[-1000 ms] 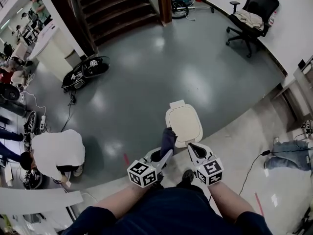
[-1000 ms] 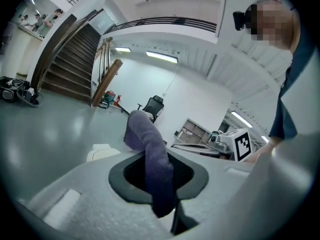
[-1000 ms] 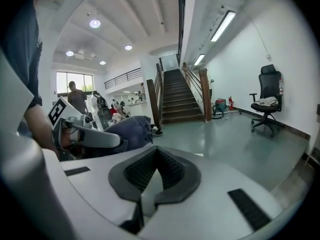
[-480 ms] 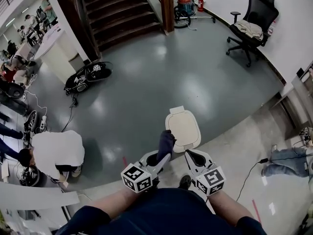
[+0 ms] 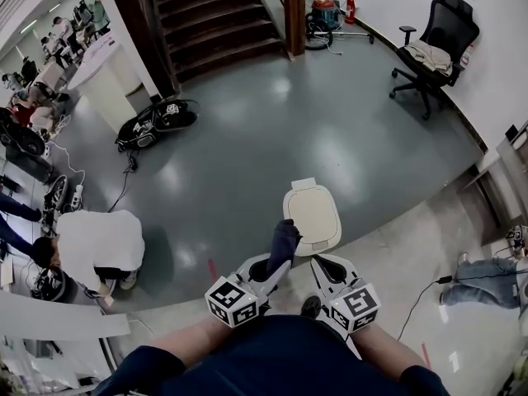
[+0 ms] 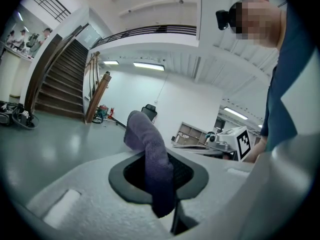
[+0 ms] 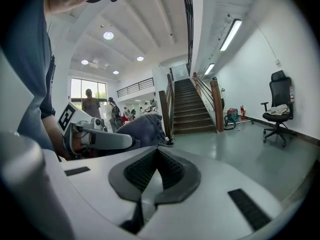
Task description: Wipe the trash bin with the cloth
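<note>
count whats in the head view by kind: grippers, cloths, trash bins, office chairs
grippers with marker cubes: 2, the left gripper and the right gripper
dark purple cloth: 1, held in the left gripper's jaws
white trash bin with a cream lid: 1
black office chair: 1
total: 5

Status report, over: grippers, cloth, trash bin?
Left gripper shut on cloth. Right gripper shut, empty. Trash bin on floor just ahead, nothing in the way.

Trash bin (image 5: 312, 213) body hidden under lid; cloth (image 5: 285, 236) tail hidden behind left gripper (image 5: 280, 264).
</note>
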`<action>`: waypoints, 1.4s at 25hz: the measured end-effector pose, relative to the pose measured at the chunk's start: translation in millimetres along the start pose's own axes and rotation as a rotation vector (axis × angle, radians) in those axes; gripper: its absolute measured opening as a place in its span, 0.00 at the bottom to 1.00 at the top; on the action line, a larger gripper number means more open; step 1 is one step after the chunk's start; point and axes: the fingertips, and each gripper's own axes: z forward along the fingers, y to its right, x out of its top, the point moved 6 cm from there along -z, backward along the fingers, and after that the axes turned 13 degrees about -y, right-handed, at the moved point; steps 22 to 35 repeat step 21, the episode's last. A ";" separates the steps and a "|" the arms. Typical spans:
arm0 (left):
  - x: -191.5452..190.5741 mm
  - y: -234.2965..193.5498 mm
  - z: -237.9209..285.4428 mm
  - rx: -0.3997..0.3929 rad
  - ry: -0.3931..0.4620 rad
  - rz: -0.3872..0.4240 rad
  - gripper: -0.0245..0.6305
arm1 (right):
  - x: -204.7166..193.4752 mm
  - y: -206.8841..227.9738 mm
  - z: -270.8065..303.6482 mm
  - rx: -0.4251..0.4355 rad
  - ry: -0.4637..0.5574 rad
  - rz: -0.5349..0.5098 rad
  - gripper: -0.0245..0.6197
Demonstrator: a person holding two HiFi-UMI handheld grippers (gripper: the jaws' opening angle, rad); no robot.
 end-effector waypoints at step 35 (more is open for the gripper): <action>-7.6 3.6 -10.1 0.011 0.010 -0.014 0.12 | -6.5 -12.4 2.0 0.023 -0.017 0.005 0.05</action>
